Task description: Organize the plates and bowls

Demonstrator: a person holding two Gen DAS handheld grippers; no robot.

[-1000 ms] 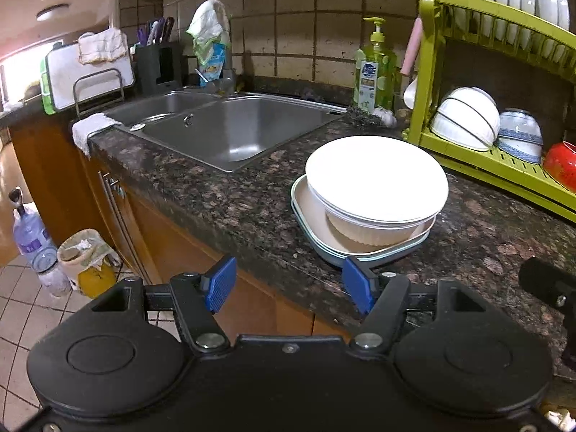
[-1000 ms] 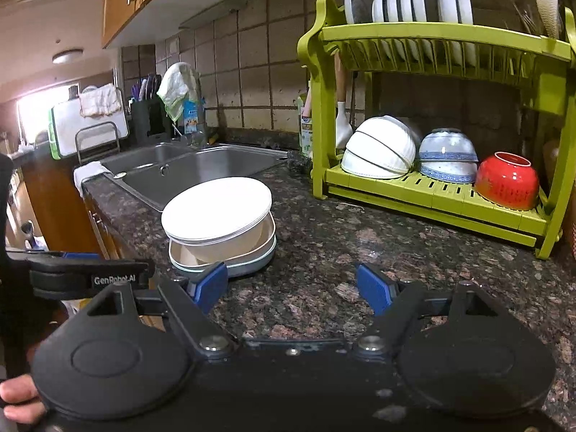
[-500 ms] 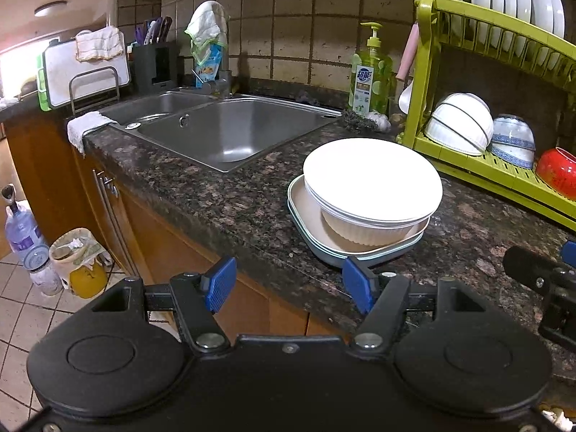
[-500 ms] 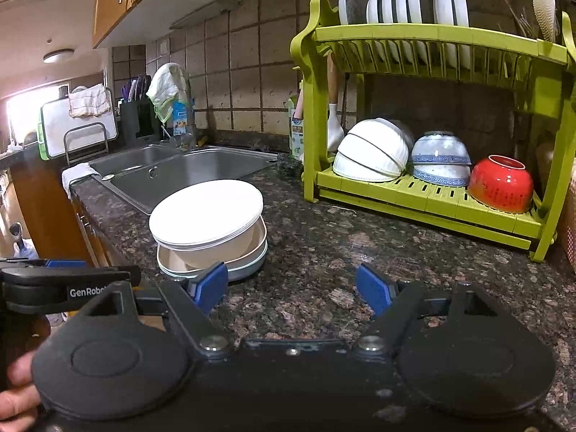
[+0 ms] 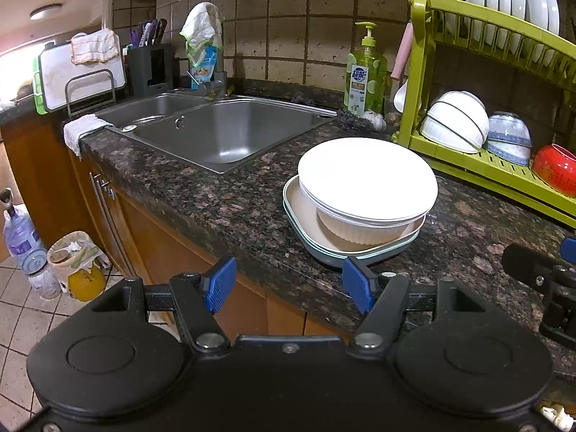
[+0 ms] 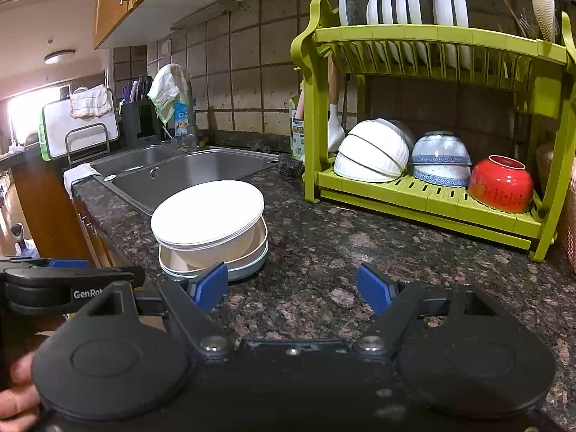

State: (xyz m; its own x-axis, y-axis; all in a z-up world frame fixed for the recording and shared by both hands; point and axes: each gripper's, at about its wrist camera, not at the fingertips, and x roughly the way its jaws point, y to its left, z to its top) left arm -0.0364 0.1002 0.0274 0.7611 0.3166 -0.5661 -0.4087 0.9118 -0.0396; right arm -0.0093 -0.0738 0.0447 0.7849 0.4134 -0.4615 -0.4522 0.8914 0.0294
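Nearby, sink (image 5: 230,136) – rack (image 6: 424,201) flank stacked dishes (image 5: 363,194).

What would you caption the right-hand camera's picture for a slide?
Open right gripper faces a dish stack on the counter, beside a green rack of bowls.

A steel double sink (image 5: 223,133) is set into the dark speckled surface (image 5: 230,208) ahead of me. A green soap bottle (image 5: 365,75) stands behind it by the tiled wall (image 5: 288,28). A cloth (image 5: 199,30) drapes over the tap, and a white cutting board (image 5: 72,72) leans beside a black knife block (image 5: 151,64). Below on the floor (image 5: 21,309) stand a water bottle (image 5: 19,232) and a small bin (image 5: 77,266).
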